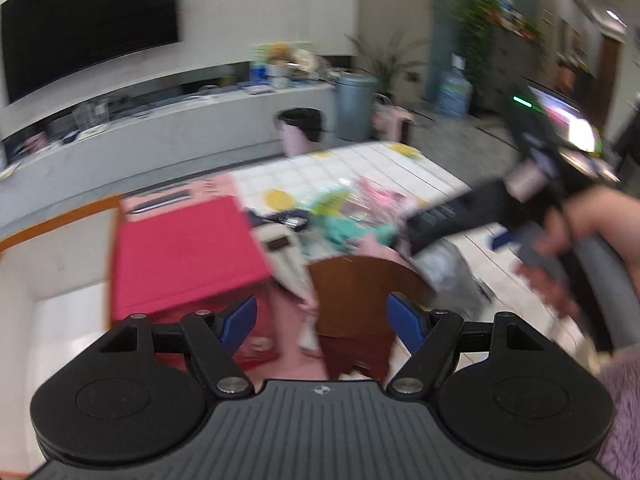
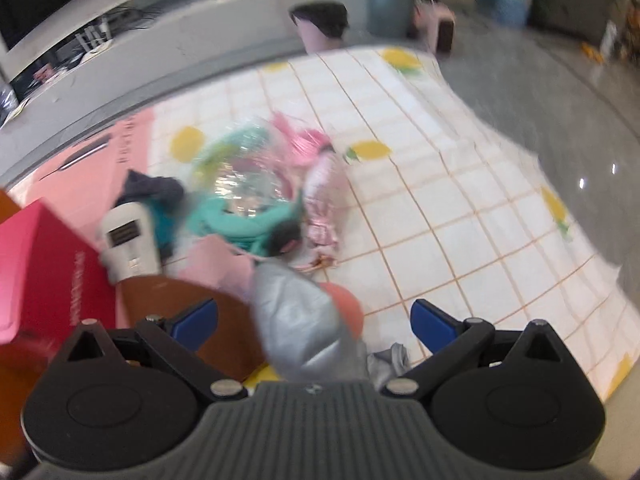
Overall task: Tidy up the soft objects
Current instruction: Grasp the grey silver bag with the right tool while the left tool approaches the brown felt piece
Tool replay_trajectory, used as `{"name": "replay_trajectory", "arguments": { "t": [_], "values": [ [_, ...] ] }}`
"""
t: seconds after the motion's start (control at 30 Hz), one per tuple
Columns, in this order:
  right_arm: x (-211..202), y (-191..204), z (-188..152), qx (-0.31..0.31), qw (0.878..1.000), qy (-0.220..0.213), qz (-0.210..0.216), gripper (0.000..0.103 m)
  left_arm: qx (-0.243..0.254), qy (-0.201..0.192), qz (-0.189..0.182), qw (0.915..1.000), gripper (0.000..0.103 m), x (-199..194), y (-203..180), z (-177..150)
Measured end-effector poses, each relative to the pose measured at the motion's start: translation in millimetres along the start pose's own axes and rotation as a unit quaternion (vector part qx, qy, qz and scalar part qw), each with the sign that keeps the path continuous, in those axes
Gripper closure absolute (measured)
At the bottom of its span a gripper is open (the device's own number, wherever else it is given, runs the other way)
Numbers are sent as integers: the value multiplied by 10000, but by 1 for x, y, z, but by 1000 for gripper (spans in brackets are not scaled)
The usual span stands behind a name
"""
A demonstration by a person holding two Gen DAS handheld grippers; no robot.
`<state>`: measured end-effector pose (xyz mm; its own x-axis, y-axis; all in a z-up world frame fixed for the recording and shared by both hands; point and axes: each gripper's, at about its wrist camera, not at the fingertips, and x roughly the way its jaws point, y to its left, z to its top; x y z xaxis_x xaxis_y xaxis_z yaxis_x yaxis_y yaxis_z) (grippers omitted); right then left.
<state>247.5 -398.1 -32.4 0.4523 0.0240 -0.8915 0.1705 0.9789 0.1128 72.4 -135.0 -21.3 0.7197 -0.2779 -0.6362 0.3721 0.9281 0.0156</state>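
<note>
Both tools stand with jaws wide apart, gripping nothing. Left tool (image 1: 322, 322) faces a brown chair back (image 1: 360, 280). Right tool (image 2: 314, 320) hovers over a silver cloth (image 2: 296, 320); ahead lies a blurred clothes pile (image 2: 248, 196) on the checked worktop (image 2: 460, 208)

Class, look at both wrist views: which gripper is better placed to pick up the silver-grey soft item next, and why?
The right gripper, probably. Its open fingers straddle the silver-grey soft item, which lies just ahead of them. The left gripper is open too, but faces the brown flap, with that item off to its right.
</note>
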Motion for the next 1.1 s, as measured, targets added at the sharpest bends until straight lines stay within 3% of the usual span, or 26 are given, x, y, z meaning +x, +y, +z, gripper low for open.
{"name": "replay_trajectory", "arguments": {
  "t": [0.1, 0.13, 0.17, 0.2, 0.47, 0.53, 0.6, 0.77, 0.93, 1.1],
  "values": [
    [19, -12, 2, 209, 9995, 198, 152, 7, 250, 63, -147, 9996, 16, 11, -18, -12],
    [21, -13, 1, 221, 9994, 200, 174, 14, 294, 85, -189, 9994, 16, 15, -22, -16],
    [20, -14, 0, 182, 9995, 185, 179, 33, 308, 105, -230, 9992, 16, 17, -25, -20],
    [17, -14, -2, 125, 9997, 157, 160, 44, 314, 142, -257, 9991, 16, 21, -28, -23],
    [9, -7, -5, -393, 9989, -142, 230, 72, 86, 129, -234, 9996, 16, 38, -25, -33],
    [4, -12, -3, -216, 9988, -148, 405, 82, 131, 108, -264, 9995, 16, 43, -26, -34],
    [-4, -20, -2, 41, 9980, -234, 586, 103, 200, 74, -309, 9993, 16, 44, -25, -37],
    [-41, -33, -4, 203, 9942, -763, 737, 103, 531, 126, -234, 9982, 16, 53, -34, -47],
    [-76, -48, -10, 361, 9873, -1420, 610, 103, 802, 206, -109, 9965, 15, 72, -49, -49],
    [-67, -60, -9, 512, 9878, -1327, 629, 103, 1117, 245, 120, 9934, 14, 90, -58, -53]
  ]
}}
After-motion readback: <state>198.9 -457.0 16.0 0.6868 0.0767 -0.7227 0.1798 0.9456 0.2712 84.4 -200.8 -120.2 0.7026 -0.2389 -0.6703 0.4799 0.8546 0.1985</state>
